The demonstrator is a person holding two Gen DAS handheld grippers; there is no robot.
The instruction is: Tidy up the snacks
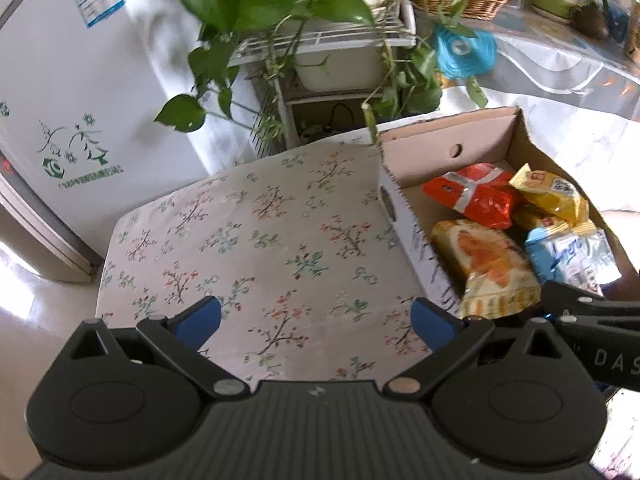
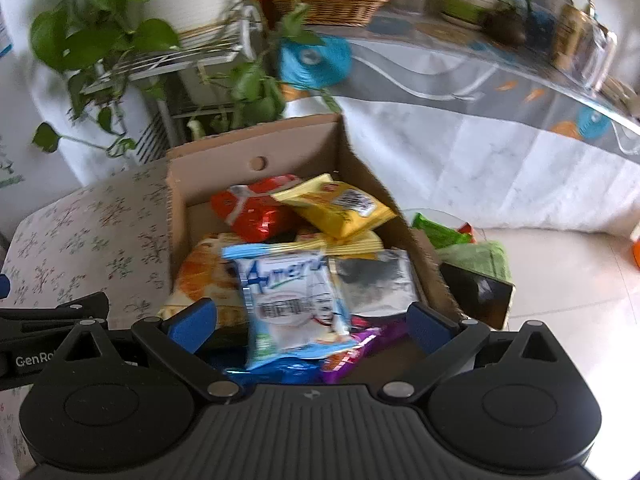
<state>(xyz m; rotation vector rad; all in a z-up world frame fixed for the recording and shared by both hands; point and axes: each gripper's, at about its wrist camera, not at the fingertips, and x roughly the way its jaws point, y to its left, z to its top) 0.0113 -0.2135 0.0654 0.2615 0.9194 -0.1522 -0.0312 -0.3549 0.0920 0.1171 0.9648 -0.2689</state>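
We hold the left gripper [image 1: 316,322] wide open and empty above the floral-patterned cloth tabletop [image 1: 248,240], with nothing between its blue pads. The right gripper [image 2: 312,326] is just as wide open and also grips nothing, though it hovers over the open brown cardboard box [image 2: 256,172] where the snacks lie piled.

Directly ahead of our right gripper sits the pale blue and white crinkly snack packet [image 2: 292,300], lying on top of the heap, its near end between the spread fingers but, as far as we can tell, touching neither. Behind it are a yellow foil packet [image 2: 340,208] and a red and white wrapped packet [image 2: 252,212]; an orange-printed bread bag [image 1: 492,264] lies along the box's left wall, and a silver foil pouch [image 2: 372,280] to the right. Purple and dark blue wrappers show at the near edge, partly hidden.

We judge these packets to be light, soft and air-puffed, with slick film that can slide out of a pinch and contents that crush easily. The blue and white packet looks the handiest to take: we would close across its narrow width near the crimped end seam, where the film is flat and stiffer, squeezing gently. Motion blur softens the right view, so finer detail is uncertain.
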